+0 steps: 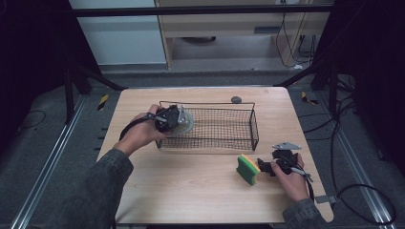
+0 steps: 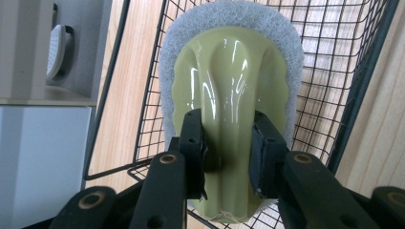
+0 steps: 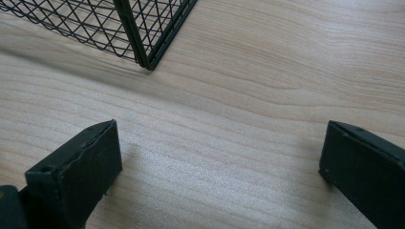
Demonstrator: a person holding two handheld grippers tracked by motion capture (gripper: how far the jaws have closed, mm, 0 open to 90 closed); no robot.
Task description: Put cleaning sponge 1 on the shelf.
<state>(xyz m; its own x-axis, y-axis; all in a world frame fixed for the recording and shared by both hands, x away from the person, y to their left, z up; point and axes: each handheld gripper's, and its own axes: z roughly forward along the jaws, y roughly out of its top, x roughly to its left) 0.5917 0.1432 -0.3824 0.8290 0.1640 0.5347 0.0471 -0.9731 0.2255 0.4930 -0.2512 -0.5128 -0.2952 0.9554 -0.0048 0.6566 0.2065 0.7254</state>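
Pale green plastic, glossy, ridged down the middle: the handle of a scrubber (image 2: 229, 109) backed by a white fibrous pad, clamped between the two black jaws of the left gripper (image 2: 229, 152), pads pressing on either side of the central ridge. Held over the left end of the black wire basket (image 1: 239, 136), just inside its left wall, mesh floor visible behind the pad in the left gripper view. In the high view, the same left gripper (image 1: 173, 119) gripped by the left hand (image 1: 141, 133), sleeve coming in from the near left. Light wood table (image 1: 191, 186) under everything, basket standing slightly left of centre, towards the far side. To the near right of the basket, a yellow and green sponge (image 1: 248, 169) standing on edge, just beside the right gripper (image 1: 265, 168). Jaws of that right gripper spread wide apart, gripping nothing, bare wood between them and a corner of the basket (image 3: 143, 52) farther off in the right gripper view. Small grey round object (image 1: 236, 99) at the far edge of the table, behind the basket.
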